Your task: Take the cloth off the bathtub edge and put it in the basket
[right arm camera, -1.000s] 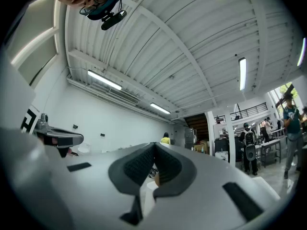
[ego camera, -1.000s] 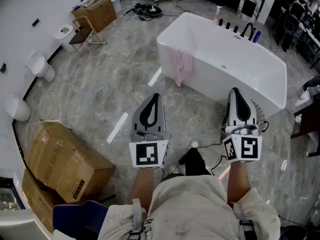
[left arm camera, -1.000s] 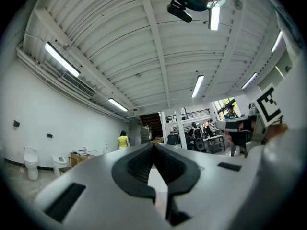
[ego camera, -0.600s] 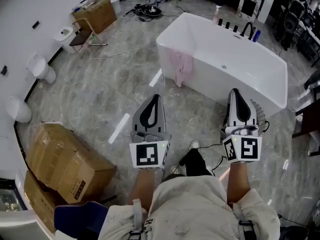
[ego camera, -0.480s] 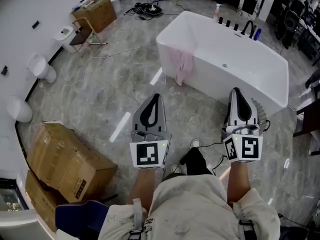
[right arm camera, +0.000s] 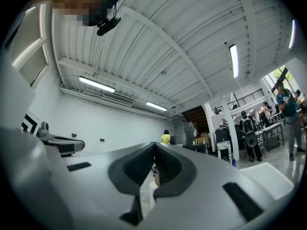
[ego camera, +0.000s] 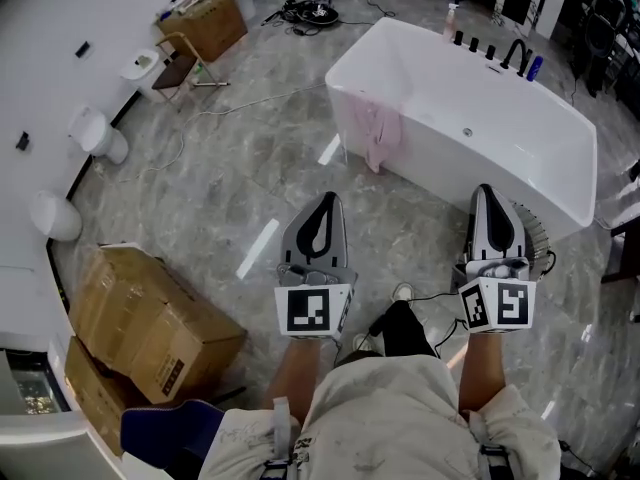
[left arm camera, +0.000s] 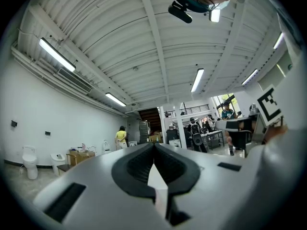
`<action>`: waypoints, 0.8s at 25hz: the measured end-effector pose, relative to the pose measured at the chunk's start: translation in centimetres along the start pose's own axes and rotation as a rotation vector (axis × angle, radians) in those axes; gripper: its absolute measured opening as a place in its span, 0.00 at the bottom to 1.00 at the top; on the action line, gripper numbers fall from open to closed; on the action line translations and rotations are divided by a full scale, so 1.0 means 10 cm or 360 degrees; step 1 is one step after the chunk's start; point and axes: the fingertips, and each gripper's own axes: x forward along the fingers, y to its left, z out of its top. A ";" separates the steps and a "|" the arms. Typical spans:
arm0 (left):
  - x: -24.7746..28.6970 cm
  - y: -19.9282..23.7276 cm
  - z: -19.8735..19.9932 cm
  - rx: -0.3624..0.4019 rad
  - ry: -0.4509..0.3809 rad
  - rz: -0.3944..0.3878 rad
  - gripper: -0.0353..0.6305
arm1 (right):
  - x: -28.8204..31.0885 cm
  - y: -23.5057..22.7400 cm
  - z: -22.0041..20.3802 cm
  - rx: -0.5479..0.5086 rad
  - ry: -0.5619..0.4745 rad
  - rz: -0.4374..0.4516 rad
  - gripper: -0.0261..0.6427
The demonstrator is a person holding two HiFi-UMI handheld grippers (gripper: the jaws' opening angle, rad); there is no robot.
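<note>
A pink cloth (ego camera: 378, 130) hangs over the near left edge of the white bathtub (ego camera: 520, 158), its end dangling down the outer wall. My left gripper (ego camera: 328, 199) is held level over the grey floor, well short of the tub and just left of the cloth, jaws shut and empty. My right gripper (ego camera: 486, 190) is held beside it near the tub's front right wall, also shut and empty. A wire mesh thing (ego camera: 537, 234), perhaps the basket, shows partly behind the right gripper. Both gripper views look up across the hall: left gripper (left arm camera: 154, 145), right gripper (right arm camera: 154, 147).
Large cardboard boxes (ego camera: 150, 323) lie on the floor at the near left. Toilets (ego camera: 97, 131) stand along the left wall, and a small chair (ego camera: 185, 64) and another box (ego camera: 210, 18) stand further back. A cable (ego camera: 432, 293) runs by my feet. People stand far across the hall (left arm camera: 121, 136).
The bathtub and cloth now sit slightly lower and further right in the head view, with both grippers lower in the frame. Both grippers stay shut and side by side.
</note>
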 end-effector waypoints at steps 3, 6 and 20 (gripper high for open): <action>0.22 0.03 -0.06 0.0011 0.0017 0.0019 0.06 | 0.21 -0.13 -0.11 0.0028 0.0012 0.0000 0.02; 0.47 0.03 -0.14 0.0010 0.0058 0.0019 0.06 | 0.42 -0.30 -0.21 0.0050 0.0032 -0.0013 0.02; 1.74 -0.20 -0.07 0.0076 0.0054 -0.0006 0.06 | 1.30 -1.24 -0.27 0.0170 -0.0037 -0.0034 0.02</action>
